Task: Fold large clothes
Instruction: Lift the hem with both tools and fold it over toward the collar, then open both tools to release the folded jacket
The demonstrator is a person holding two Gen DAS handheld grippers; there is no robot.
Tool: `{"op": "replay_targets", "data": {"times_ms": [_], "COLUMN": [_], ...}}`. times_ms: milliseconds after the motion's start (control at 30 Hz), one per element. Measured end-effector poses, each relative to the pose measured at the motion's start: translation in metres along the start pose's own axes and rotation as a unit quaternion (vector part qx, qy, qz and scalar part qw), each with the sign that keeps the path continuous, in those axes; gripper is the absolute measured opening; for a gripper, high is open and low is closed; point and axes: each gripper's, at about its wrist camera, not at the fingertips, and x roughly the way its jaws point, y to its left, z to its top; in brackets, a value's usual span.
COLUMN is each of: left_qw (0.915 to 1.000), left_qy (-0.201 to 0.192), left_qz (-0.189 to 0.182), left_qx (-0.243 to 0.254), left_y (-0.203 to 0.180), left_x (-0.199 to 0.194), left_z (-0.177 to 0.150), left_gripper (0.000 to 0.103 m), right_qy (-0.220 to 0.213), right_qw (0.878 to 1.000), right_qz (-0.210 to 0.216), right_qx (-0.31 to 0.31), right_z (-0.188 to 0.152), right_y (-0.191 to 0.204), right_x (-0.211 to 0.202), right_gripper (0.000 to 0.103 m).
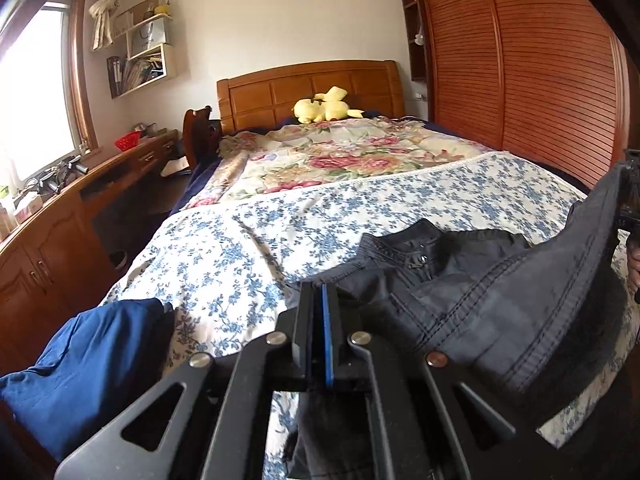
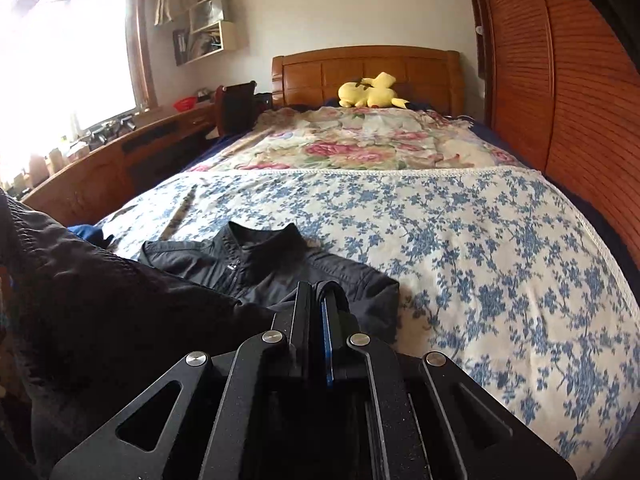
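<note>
A dark grey jacket [image 1: 500,312] lies on the blue-flowered bedspread [image 1: 240,248], its collar [image 1: 404,244] pointing toward the headboard. My left gripper [image 1: 318,292] is shut on the jacket's near edge, and grey fabric hangs under its linkage. From there the lifted edge runs up and right to the other gripper [image 1: 630,196] at the frame's border. In the right wrist view my right gripper [image 2: 316,292] is shut on the jacket [image 2: 248,268], with dark cloth bunched at its fingertips. A raised fold of the cloth stretches off to the left. The collar [image 2: 260,236] lies flat ahead.
A blue garment [image 1: 80,364] lies at the bed's near left corner. A pink-flowered quilt [image 1: 340,152] and a yellow plush toy [image 1: 326,106] sit toward the wooden headboard. Louvred wardrobe doors [image 1: 520,60] stand to the right, a wooden desk [image 1: 60,216] to the left.
</note>
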Motion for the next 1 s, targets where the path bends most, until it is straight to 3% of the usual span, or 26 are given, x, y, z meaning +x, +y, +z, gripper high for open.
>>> {"op": "replay_targets", "data": {"times_ms": [267, 400, 533, 633, 733, 867, 1000], "left_qw": [0.9997, 0.9998, 1.0, 0.9995, 0.9988, 0.997, 0.9958], "left_qy": [0.004, 0.009, -0.004, -0.032, -0.046, -0.064, -0.062], "left_qz": [0.005, -0.007, 0.001, 0.008, -0.013, -0.037, -0.057], "left_qx": [-0.022, -0.019, -0.008, -0.001, -0.008, -0.022, -0.036], "left_y": [0.014, 0.007, -0.005, -0.01, -0.012, -0.015, -0.018], "left_x": [0.03, 0.043, 0.04, 0.029, 0.023, 0.023, 0.035], "left_z": [0.002, -0.007, -0.013, -0.009, -0.002, 0.001, -0.004], "left_gripper": [0.003, 0.005, 0.007, 0.016, 0.029, 0.038, 0.039], "right_qy": [0.029, 0.06, 0.068, 0.067, 0.062, 0.05, 0.047], "right_qw": [0.998, 0.996, 0.995, 0.994, 0.993, 0.992, 0.993], "right_qz": [-0.057, -0.071, -0.072, -0.074, -0.077, -0.084, -0.067], "right_qx": [0.008, -0.009, -0.027, -0.048, -0.061, -0.077, -0.086], "right_z": [0.01, -0.004, -0.017, -0.021, -0.021, -0.019, -0.014], "right_y": [-0.018, -0.018, -0.006, 0.005, 0.011, 0.019, 0.036], "right_x": [0.06, 0.093, 0.099, 0.092, 0.079, 0.059, 0.051], "right_gripper": [0.002, 0.002, 0.005, 0.008, 0.012, 0.038, 0.044]}}
